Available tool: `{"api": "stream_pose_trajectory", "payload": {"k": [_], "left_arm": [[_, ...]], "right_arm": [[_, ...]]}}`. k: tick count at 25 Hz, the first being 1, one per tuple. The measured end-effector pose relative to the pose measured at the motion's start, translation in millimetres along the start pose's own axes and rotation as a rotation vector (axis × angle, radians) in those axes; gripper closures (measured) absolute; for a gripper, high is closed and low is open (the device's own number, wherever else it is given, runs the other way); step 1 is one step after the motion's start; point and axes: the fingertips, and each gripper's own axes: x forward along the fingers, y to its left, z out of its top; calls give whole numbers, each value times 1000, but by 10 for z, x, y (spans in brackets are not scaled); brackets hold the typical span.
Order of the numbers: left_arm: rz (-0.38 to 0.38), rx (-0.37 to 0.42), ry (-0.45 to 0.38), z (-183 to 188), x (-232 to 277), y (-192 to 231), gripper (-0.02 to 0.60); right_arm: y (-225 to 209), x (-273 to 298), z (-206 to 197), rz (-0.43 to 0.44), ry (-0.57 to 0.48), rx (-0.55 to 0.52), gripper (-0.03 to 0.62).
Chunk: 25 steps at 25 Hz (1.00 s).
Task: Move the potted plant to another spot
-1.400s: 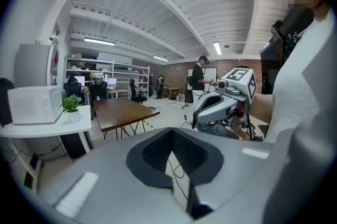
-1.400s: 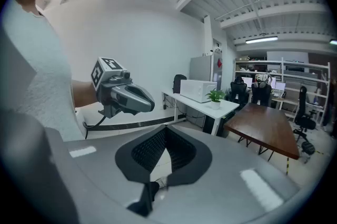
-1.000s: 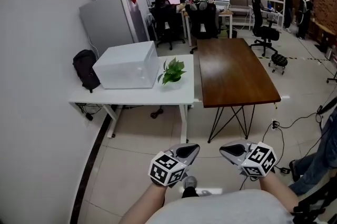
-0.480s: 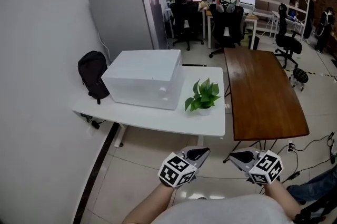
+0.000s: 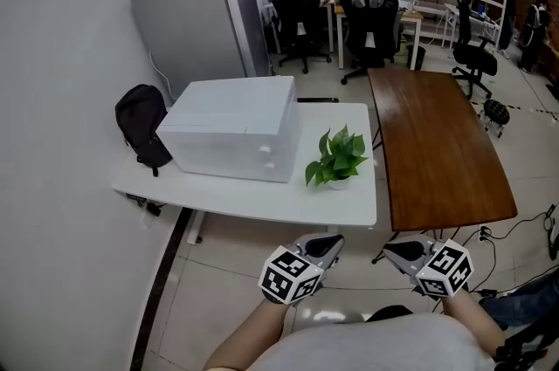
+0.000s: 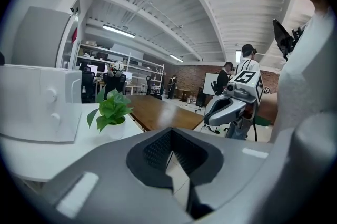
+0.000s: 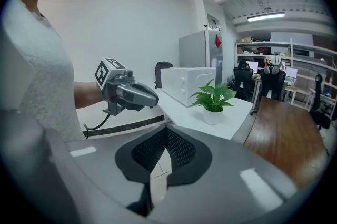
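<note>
My left gripper [image 5: 328, 244], right gripper [image 5: 393, 250]: ribbed dark fingers pressed together, empty. Potted plant [image 5: 336, 158], glossy leaves, round white pot, by smooth white desk [image 5: 262, 196] right edge, beside boxy white case [image 5: 231, 129].

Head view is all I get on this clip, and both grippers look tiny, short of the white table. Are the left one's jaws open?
Observer: No. The left gripper view shows the left gripper with its jaws together and nothing between them.
Operator: And the right?
Observer: The right gripper view shows the same: the right gripper has its jaws together and holds nothing.
Operator: From above, leaves cover most of the pot. How does it stand?
Observer: In the right gripper view the potted plant sits in a small white pot, upright on the white table, apart from the white box.
</note>
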Motion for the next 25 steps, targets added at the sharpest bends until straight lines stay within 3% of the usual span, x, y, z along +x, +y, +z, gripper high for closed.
{"api": "stream_pose_trajectory", "payload": {"k": [8, 14, 19, 25], "left_arm": [[29, 4, 37, 49, 145, 14, 588], [35, 30, 59, 138, 303, 1, 588], [42, 11, 42, 199, 346, 74, 588], [76, -40, 31, 175, 282, 268, 588]], "right_arm": [[-48, 137, 4, 80, -7, -24, 591], [-277, 125, 14, 78, -32, -20, 591], [-345, 153, 36, 117, -55, -34, 591], [-601, 341, 45, 99, -71, -28, 581]]}}
